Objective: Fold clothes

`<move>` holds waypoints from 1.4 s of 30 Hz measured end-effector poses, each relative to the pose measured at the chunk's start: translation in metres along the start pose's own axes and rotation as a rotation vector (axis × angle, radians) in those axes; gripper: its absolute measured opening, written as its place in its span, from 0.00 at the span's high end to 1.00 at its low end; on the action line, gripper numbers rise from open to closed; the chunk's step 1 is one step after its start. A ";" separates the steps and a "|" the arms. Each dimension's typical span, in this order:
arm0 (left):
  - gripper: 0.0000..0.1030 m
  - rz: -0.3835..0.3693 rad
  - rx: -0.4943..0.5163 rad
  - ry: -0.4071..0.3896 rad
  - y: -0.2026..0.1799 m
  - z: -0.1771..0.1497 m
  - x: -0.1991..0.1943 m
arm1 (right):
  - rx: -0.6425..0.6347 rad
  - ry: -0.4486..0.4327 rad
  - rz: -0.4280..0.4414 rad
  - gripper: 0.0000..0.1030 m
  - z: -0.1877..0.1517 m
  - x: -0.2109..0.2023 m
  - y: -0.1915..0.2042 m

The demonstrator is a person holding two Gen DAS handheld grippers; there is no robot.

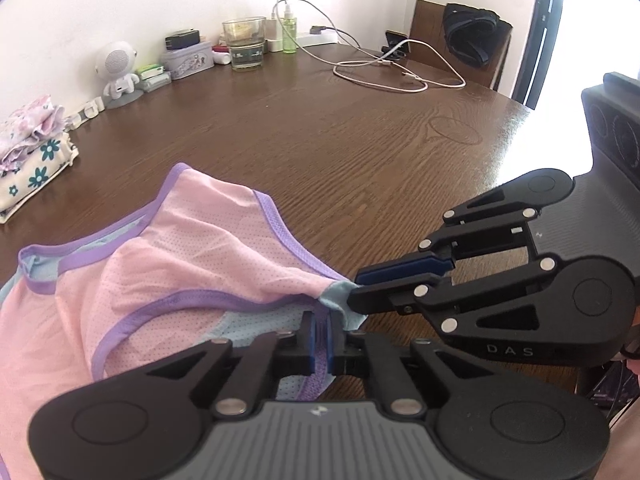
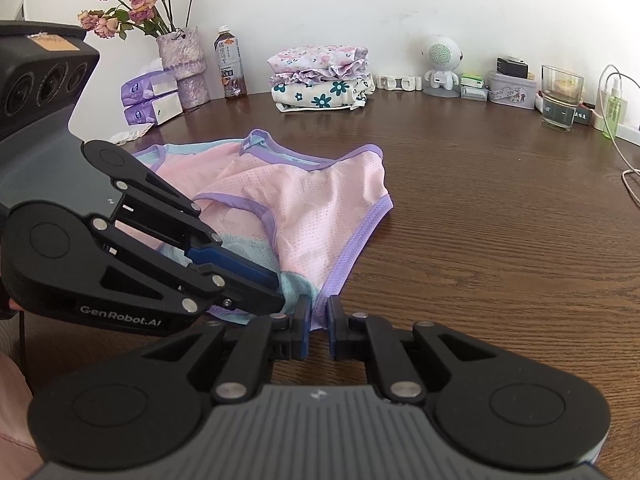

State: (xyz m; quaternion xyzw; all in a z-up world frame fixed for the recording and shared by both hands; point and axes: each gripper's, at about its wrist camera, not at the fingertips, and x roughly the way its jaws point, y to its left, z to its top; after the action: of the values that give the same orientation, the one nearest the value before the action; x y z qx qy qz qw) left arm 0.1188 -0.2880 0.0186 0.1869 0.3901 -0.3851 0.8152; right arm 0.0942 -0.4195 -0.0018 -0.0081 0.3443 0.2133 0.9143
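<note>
Behind, clutter lines the wooden table [image 2: 480, 208] against a white wall [image 2: 360, 0]

The left gripper [image 1: 320, 344] is held low with its blue-padded fingers [image 1: 310, 350] nearly closed upon cloth. The right gripper [image 2: 319, 330] is brought in close beside it, fingertips nearly meeting, its fingers [image 2: 335, 332] likewise pinched on fabric.
</note>
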 end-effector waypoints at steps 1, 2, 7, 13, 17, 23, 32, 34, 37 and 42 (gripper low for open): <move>0.98 0.009 -0.005 -0.004 0.000 0.000 -0.001 | -0.001 -0.001 0.000 0.92 0.000 0.000 0.000; 0.99 0.017 -0.011 -0.008 0.000 -0.001 -0.002 | 0.001 -0.002 0.000 0.92 -0.001 0.000 0.000; 1.00 0.058 0.001 -0.031 -0.004 -0.005 -0.012 | 0.007 -0.009 -0.009 0.92 -0.002 -0.001 -0.001; 0.99 0.064 0.020 -0.003 -0.012 -0.015 -0.013 | 0.011 -0.015 -0.009 0.92 -0.002 -0.001 -0.001; 0.94 0.071 -0.021 -0.028 -0.006 -0.010 -0.014 | 0.010 -0.017 -0.011 0.92 -0.002 -0.001 -0.001; 0.93 0.050 -0.002 -0.011 -0.007 -0.008 -0.005 | 0.031 -0.017 -0.018 0.86 -0.002 -0.003 -0.002; 0.98 0.048 0.029 -0.021 -0.012 -0.015 -0.011 | 0.026 -0.014 -0.047 0.80 -0.001 -0.004 -0.003; 0.98 0.045 0.025 -0.024 -0.011 -0.015 -0.012 | 0.022 -0.012 -0.051 0.80 -0.001 -0.004 -0.003; 0.93 0.040 0.020 -0.028 -0.010 -0.014 -0.013 | 0.022 -0.017 -0.059 0.80 0.001 -0.006 -0.004; 0.93 0.031 0.010 -0.035 -0.009 -0.014 -0.015 | 0.025 -0.094 -0.036 0.80 0.011 -0.018 0.001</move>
State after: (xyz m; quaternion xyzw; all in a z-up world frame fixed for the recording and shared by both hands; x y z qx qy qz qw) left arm 0.0991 -0.2780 0.0217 0.1903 0.3709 -0.3776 0.8268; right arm 0.0889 -0.4242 0.0184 0.0074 0.3035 0.1928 0.9331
